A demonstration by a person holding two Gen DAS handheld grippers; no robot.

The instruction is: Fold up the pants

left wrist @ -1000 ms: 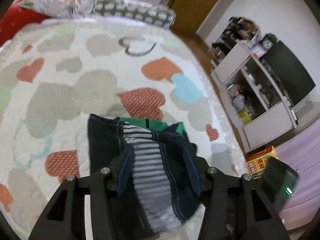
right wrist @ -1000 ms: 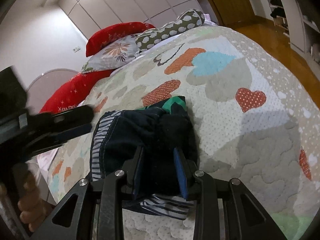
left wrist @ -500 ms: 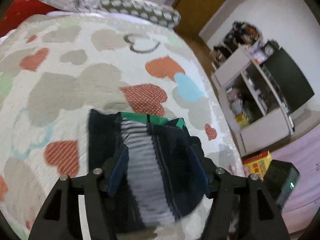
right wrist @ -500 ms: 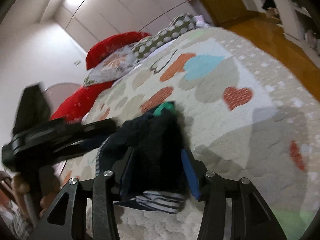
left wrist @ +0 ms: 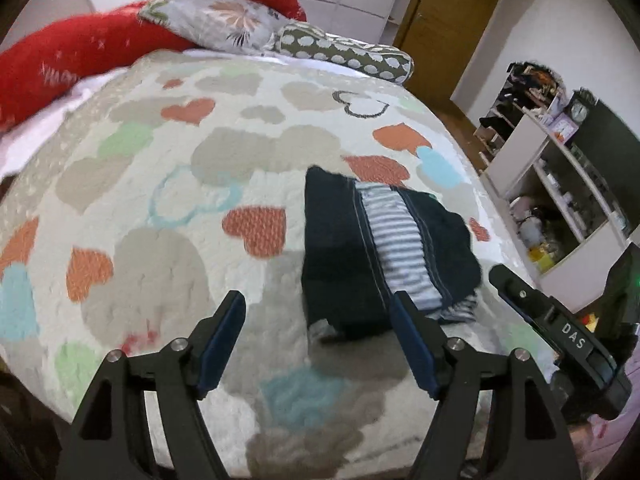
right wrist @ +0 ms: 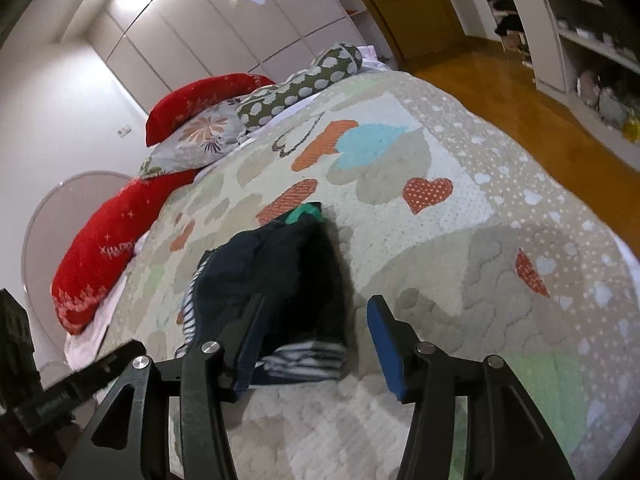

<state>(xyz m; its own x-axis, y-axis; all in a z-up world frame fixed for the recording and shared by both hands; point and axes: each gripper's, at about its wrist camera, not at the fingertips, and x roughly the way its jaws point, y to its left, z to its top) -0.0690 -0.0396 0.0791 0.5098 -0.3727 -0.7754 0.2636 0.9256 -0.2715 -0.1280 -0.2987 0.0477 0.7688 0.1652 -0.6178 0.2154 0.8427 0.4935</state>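
Pants [left wrist: 372,256] lie folded into a dark bundle on the bed [left wrist: 168,184], right of centre in the left wrist view, with a striped panel running down the middle. Left claw [left wrist: 318,326] stands wide apart and empty at the lower centre of that frame; its right finger overlaps the bundle's near edge, though contact cannot be told. Right claw [right wrist: 316,324] is also spread apart, holding nothing: in its own view the pants [right wrist: 280,280] sit centre frame just ahead of and between its fingers, nearer the left finger, with a green strip at the far end. The right claw's body also shows at the lower right of the left wrist view, just beside the bundle.

Quilt lies bare to the left of the pants. Pillows [left wrist: 224,24] line the upper edge of the frame. The bed's right edge runs close beside the bundle, with wooden floor [right wrist: 520,92] and shelves [left wrist: 560,200] beyond it.
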